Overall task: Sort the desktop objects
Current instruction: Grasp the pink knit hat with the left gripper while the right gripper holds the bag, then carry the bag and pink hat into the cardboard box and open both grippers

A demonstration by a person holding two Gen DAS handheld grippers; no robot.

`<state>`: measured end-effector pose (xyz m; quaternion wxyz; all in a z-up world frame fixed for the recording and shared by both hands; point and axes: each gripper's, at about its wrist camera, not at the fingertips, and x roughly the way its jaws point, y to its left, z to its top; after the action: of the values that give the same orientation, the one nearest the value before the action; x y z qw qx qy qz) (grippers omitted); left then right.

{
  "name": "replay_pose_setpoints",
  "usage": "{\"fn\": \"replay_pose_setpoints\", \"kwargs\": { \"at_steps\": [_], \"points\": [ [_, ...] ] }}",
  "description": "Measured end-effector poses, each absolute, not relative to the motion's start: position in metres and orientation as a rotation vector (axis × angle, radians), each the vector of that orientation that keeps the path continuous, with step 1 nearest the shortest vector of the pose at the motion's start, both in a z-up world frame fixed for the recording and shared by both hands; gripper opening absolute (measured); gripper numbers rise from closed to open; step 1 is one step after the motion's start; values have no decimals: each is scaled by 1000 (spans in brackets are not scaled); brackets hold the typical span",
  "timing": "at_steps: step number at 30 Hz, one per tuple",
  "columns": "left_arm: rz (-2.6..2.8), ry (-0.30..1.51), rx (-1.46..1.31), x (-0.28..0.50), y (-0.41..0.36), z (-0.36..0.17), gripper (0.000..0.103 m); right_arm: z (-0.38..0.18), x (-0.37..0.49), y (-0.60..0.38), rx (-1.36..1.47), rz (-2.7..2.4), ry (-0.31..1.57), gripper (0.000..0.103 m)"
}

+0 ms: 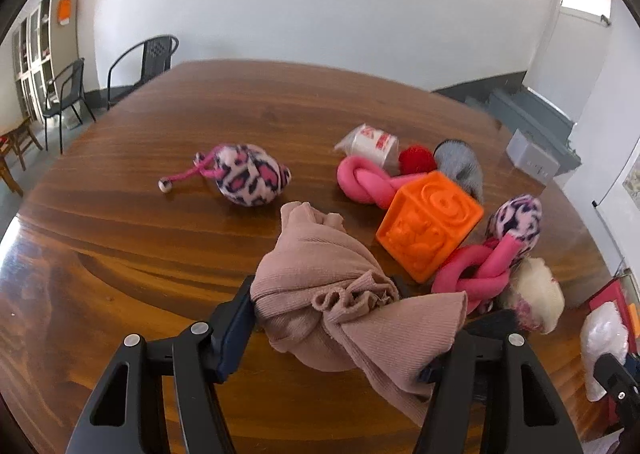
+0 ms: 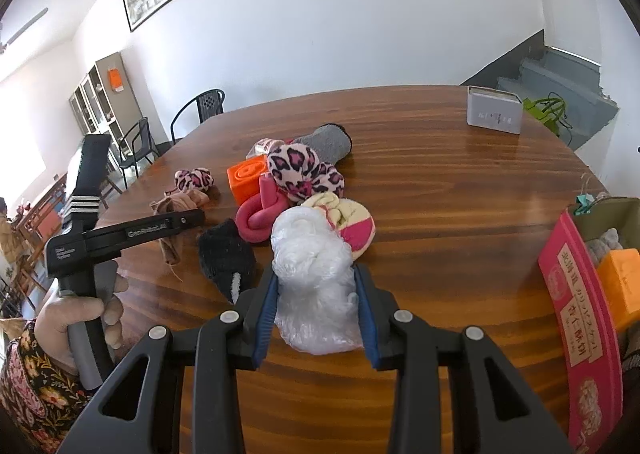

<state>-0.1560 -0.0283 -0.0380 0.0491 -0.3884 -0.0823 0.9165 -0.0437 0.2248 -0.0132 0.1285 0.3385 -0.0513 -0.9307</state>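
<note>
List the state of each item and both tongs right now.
Left tongs: shut on the beige sock.
Right tongs: shut on the plastic bag.
Beige sock: knotted, gripped.
Plastic bag: crumpled, gripped.
Orange cube: tilted in the pile.
Cardboard box: open, holding items.

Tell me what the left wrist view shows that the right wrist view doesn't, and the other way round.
Only the left wrist view: the left gripper clamped on a beige cloth bundle. Only the right wrist view: the right gripper holding a clear plastic bag, a pink box, a person's hand. Both show the orange cube and the wooden table.
</note>
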Motion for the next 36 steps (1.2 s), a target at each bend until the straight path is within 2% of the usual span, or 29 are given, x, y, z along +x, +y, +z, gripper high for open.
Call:
{"fn": "replay_pose_setpoints", "kwargs": {
  "at_steps": [9,14,21,28,36],
  "points": [
    [2819,-232,-1067,-130,-23,-16,65,-9,-42,235,951,-2753,-202,40],
    [2794,-244,-1039,-117,-16,-10,65,-2,-32,253,892,-2809,-294,40],
    [2742,-223,-995,-97,12,-2,65,14,15,323,832,-2979,-493,40],
    [2660,-192,-951,-79,51,9,65,30,48,403,893,-3179,-554,40],
    [2584,-114,-911,-60,93,21,65,34,40,461,1011,-3235,-623,41]
  ]
}}
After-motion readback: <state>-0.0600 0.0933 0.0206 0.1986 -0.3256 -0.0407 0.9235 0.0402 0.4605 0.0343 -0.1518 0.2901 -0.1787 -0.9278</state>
